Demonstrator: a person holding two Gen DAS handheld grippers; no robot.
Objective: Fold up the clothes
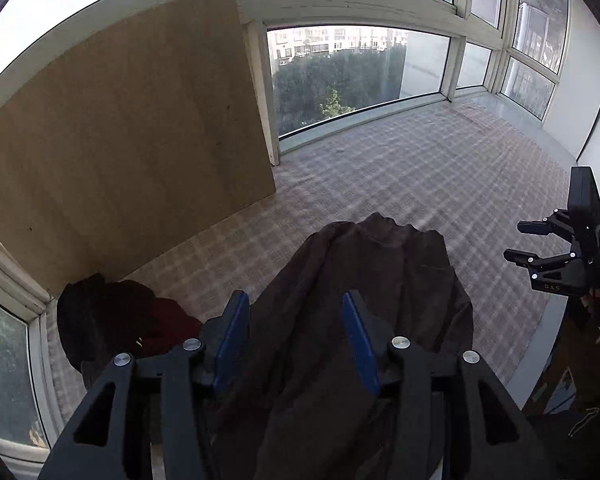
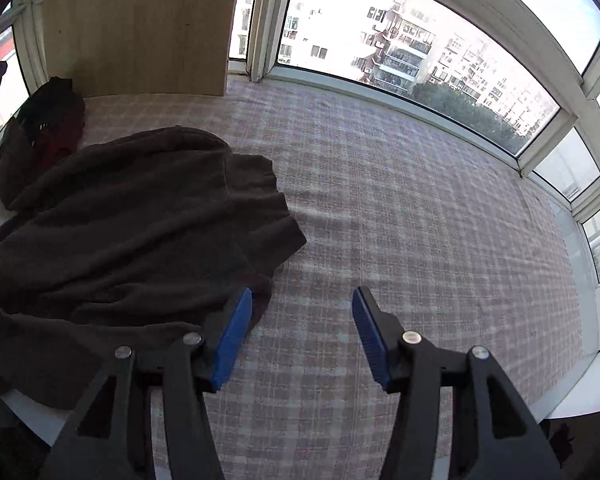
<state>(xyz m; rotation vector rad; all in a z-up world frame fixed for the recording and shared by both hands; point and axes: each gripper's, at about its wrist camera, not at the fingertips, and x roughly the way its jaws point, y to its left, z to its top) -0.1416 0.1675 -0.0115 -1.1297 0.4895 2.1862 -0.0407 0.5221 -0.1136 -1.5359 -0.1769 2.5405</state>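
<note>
The left gripper stands with its blue-padded jaws spread apart and nothing between them, poised directly over the near part of a dark brown garment, which fills the space between and beyond its fingers. The right gripper is likewise parted and empty; its left blue pad sits just at the garment's near right hem, while the rest of that tool looks out over bare plaid cloth. The garment lies rumpled and bunched on that checked cover, draped in soft ridges rather than laid flat or stacked square, so it reads as not folded at present. It looks like a thick knit or fleece top: limp, light enough to lift by an edge, not slippery, and prone to sag and drag when raised. A ribbed band shows at its far end, and the corners of such a hem or the shoulder seams seem the soundest places to pinch. Further left, by a leaning wooden board, a second heap of dark red and black clothing rests against the window frame.
</note>
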